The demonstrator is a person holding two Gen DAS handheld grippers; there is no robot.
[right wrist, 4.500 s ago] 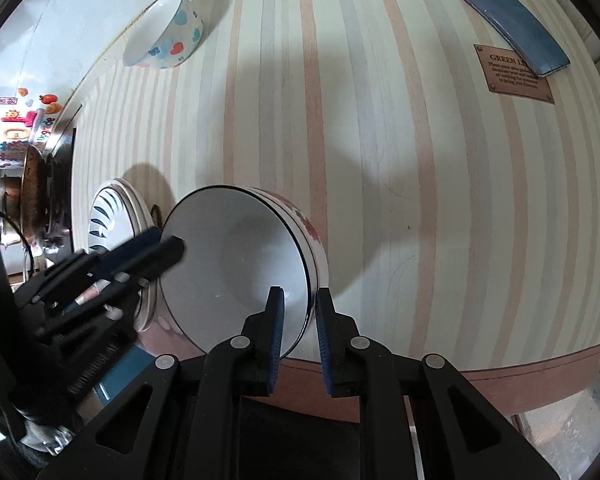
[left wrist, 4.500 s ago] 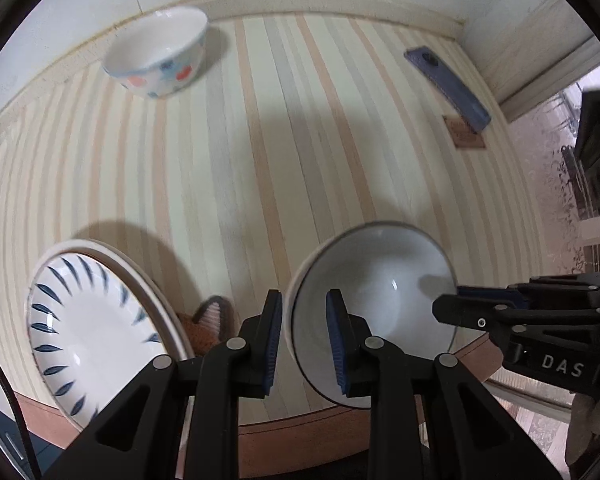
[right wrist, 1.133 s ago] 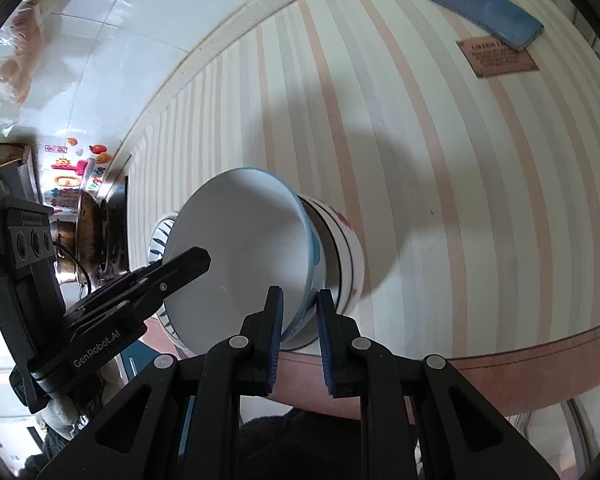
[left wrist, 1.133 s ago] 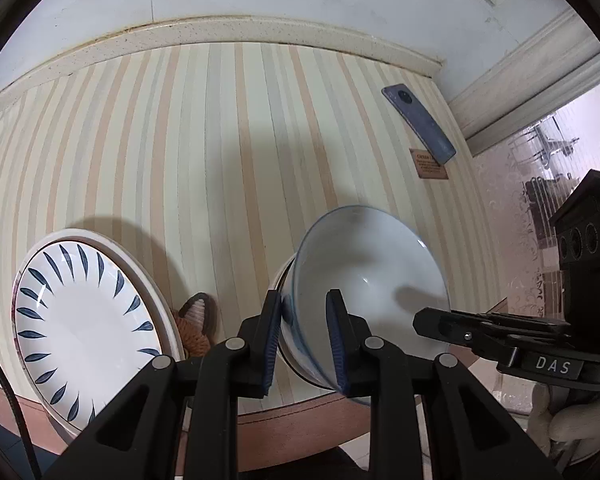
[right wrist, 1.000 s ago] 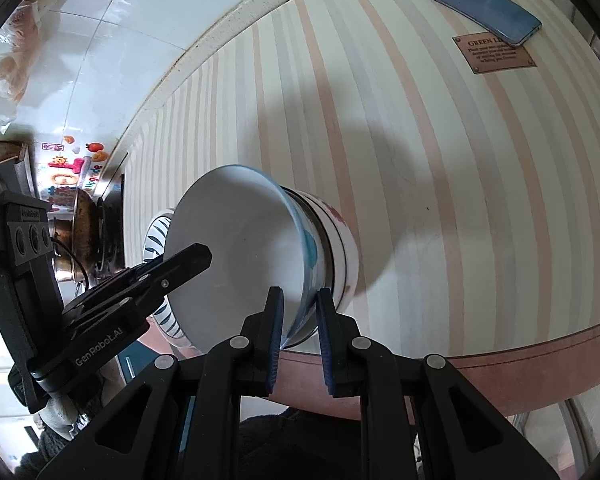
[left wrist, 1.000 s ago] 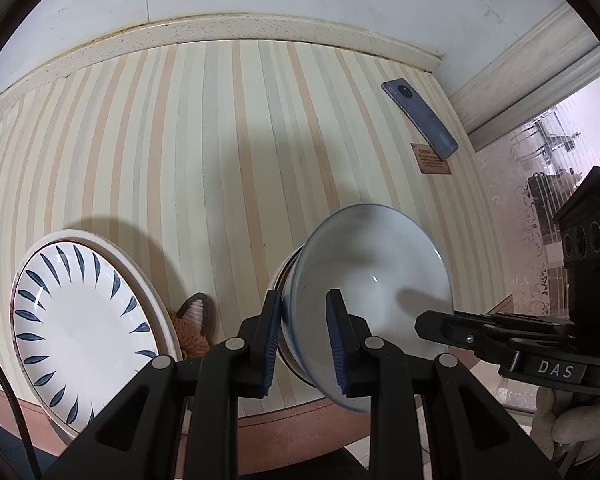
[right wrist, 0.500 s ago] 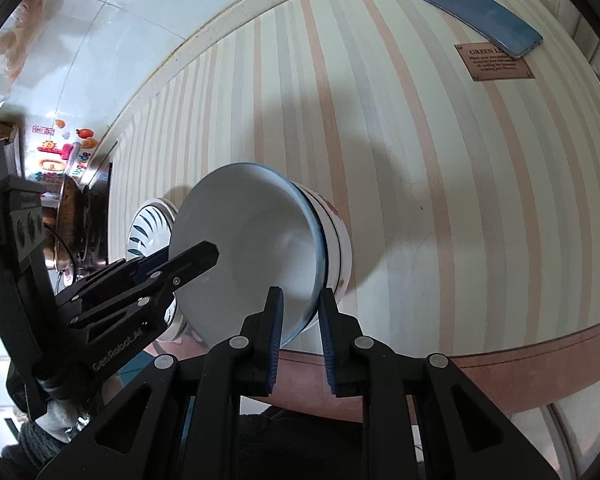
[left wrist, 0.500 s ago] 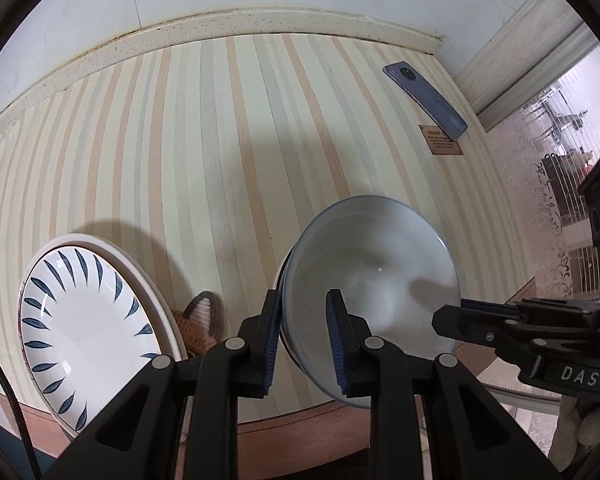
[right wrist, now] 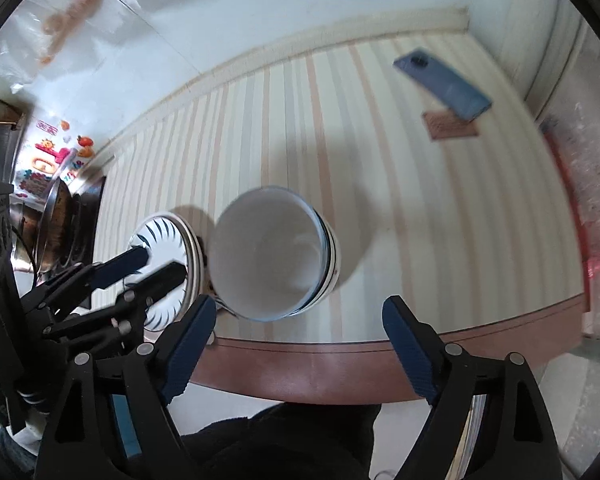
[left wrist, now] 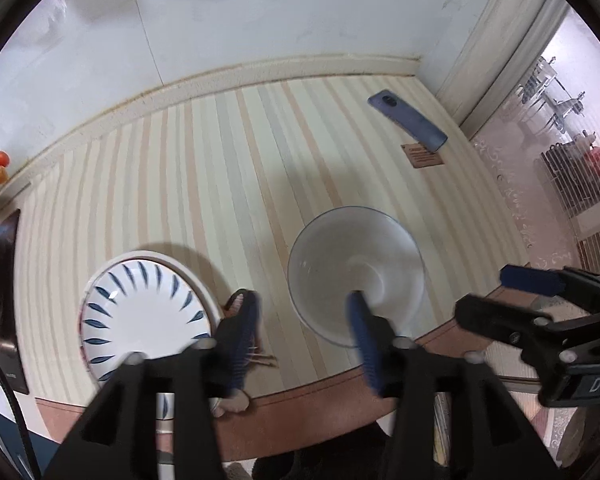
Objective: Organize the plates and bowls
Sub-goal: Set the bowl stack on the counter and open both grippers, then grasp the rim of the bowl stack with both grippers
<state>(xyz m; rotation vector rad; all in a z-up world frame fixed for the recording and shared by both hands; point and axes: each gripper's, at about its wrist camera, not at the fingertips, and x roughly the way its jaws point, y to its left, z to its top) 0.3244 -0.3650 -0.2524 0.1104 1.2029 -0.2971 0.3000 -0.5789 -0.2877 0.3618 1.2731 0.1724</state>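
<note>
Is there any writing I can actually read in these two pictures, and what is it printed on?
"DAS" in pale letters on the black body of the right gripper, cut off by the picture's edge.
Small brown rectangular plaque on the striped table, beside the blue-grey phone: printed, too small to read.
Colourful stickers by the wall: too blurred to read.

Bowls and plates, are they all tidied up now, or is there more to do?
Nearly done, it looks like. The bowls sit nested in one stack on the striped table, and the plates are stacked beside them. Nothing is in hand: the left gripper and right gripper are both open and off the dishes. No loose dish shows anywhere.
</note>
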